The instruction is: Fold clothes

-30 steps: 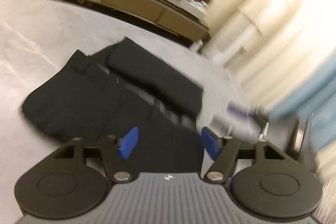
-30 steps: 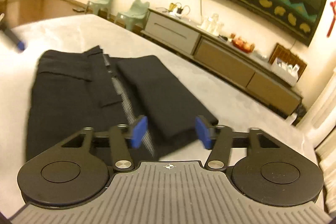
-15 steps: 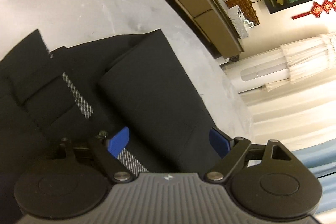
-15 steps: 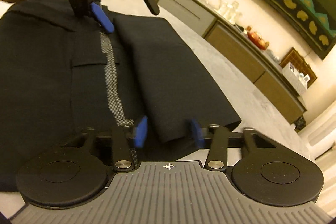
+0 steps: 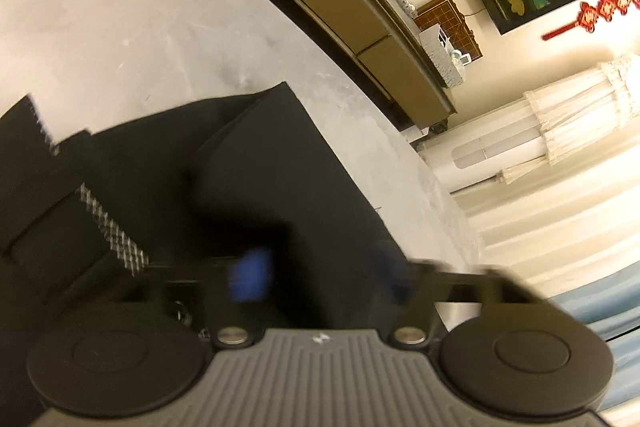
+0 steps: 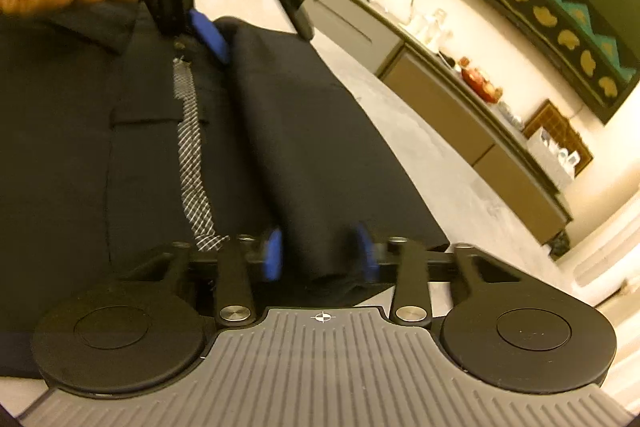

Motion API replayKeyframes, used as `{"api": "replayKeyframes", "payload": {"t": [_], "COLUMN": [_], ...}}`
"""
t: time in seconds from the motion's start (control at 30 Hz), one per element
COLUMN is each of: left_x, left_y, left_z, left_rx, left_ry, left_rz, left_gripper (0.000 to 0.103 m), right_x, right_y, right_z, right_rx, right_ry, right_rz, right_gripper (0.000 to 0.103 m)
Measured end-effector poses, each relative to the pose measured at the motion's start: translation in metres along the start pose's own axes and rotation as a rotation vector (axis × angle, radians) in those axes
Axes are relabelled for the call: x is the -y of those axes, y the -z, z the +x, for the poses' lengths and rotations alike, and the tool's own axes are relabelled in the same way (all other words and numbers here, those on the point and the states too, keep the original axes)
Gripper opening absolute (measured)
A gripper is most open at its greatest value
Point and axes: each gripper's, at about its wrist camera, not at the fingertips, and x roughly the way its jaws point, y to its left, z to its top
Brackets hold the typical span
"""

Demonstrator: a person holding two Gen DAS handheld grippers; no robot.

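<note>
Across pale grey tabletop [image 6: 432, 155] lay black garment with checked inner strip [image 6: 80, 147], one side panel [image 6: 304, 147] doubled inward. Right gripper [image 6: 318, 253] straddled panel's near end at lower centre, blue pads parted, blurred; half a second earlier gap narrower. Left gripper [image 5: 320, 275] straddled far end, parted; earlier sharp, now smeared. Both poised, likely for next fold.

Black garment [image 6: 120, 155] lies flat, right side folded into a ridge.

My left hand-held gripper [image 5: 320, 277] hangs low over the black garment [image 5: 256, 187] on the pale desk [image 5: 120, 19], its blurred blue fingertips [image 5: 250, 279] apart, either side of a raised fold.
</note>
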Motion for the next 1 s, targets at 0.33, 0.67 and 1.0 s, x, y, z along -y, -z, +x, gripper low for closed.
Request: {"api": "replayKeyframes", "payload": {"t": [0.33, 0.67, 1.0], "left_x": [0.000, -0.058, -0.095], "left_y": [0.022, 0.079, 0.097], "left_z": [-0.115, -0.189, -0.199], "left_rx": [0.065, 0.030, 0.042], "left_ry": [0.050, -0.005, -0.025], "left_rz": [0.139, 0.185, 0.126], "left_gripper": [0.004, 0.005, 0.005], "right_x": [-0.031, -0.174, -0.186], "right_y": [-0.029, 0.001, 0.005], "right_z": [-0.101, -0.152, -0.149], "right_rx": [0.151, 0.088, 0.036], "right_ry": [-0.018, -0.139, -0.098], "right_rz": [-0.034, -0.158, -0.147], "right_gripper": [0.002, 0.002, 0.001]}}
